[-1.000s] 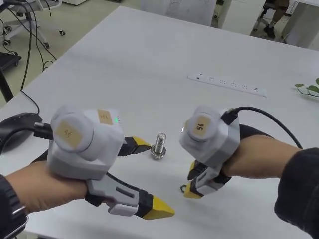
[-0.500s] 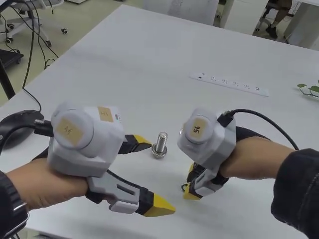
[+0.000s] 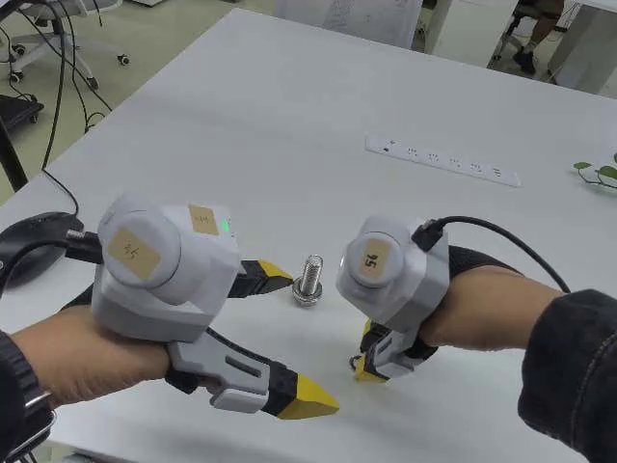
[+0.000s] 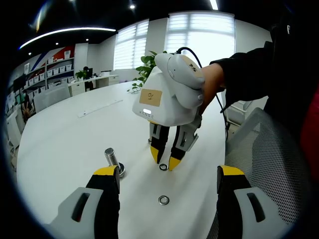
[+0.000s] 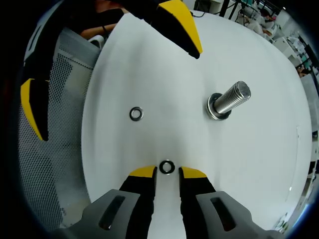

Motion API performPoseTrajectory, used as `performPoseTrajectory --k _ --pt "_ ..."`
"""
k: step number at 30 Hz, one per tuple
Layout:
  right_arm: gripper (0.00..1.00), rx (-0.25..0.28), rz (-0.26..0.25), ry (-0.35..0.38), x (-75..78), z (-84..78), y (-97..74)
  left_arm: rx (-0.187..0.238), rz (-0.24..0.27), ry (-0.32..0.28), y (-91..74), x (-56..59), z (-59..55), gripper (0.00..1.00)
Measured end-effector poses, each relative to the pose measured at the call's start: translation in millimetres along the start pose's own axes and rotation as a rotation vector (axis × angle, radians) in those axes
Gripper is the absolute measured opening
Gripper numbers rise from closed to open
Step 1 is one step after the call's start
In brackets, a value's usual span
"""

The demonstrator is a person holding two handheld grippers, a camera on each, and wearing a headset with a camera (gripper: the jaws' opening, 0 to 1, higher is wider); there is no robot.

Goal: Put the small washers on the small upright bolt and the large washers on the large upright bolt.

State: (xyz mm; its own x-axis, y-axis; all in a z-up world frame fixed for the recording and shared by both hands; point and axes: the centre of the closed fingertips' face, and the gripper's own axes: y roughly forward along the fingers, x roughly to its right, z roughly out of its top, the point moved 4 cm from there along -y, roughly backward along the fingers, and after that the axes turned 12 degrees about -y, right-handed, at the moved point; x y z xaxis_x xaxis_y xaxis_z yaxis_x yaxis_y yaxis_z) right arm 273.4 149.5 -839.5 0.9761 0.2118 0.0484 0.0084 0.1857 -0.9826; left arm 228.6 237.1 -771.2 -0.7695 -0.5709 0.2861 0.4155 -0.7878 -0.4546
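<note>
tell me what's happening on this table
A person holds a gripper in each hand over a white table. The right gripper points down at a small washer lying just ahead of its narrowly parted tips, not yet gripped. The left gripper hangs wide open nearby. A second washer lies loose, and one upright bolt stands beside them.

Upright bolt (image 3: 308, 280): on table (image 3: 289, 116), between left gripper (image 3: 294, 338) and right gripper (image 3: 364, 367).
Near washer (image 5: 166, 167): flat on table, just ahead of right gripper's tips.
Far washer (image 5: 136, 113): flat on table, beyond near washer, well apart from bolt.
Power strip (image 3: 442, 159): on table, behind bolt, towards far right.
</note>
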Motion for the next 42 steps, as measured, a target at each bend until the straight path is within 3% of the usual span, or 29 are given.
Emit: performPoseTrajectory --k 7,42 --pt "0.15 -0.004 -0.006 -0.018 -0.3 3.3 0.6 -0.001 -0.002 0.001 0.5 0.2 0.1 0.8" --pt "0.13 0.0 0.001 0.001 0.9 -2.7 -4.1 -0.008 -0.005 0.0 1.3 0.0 -0.9 0.79"
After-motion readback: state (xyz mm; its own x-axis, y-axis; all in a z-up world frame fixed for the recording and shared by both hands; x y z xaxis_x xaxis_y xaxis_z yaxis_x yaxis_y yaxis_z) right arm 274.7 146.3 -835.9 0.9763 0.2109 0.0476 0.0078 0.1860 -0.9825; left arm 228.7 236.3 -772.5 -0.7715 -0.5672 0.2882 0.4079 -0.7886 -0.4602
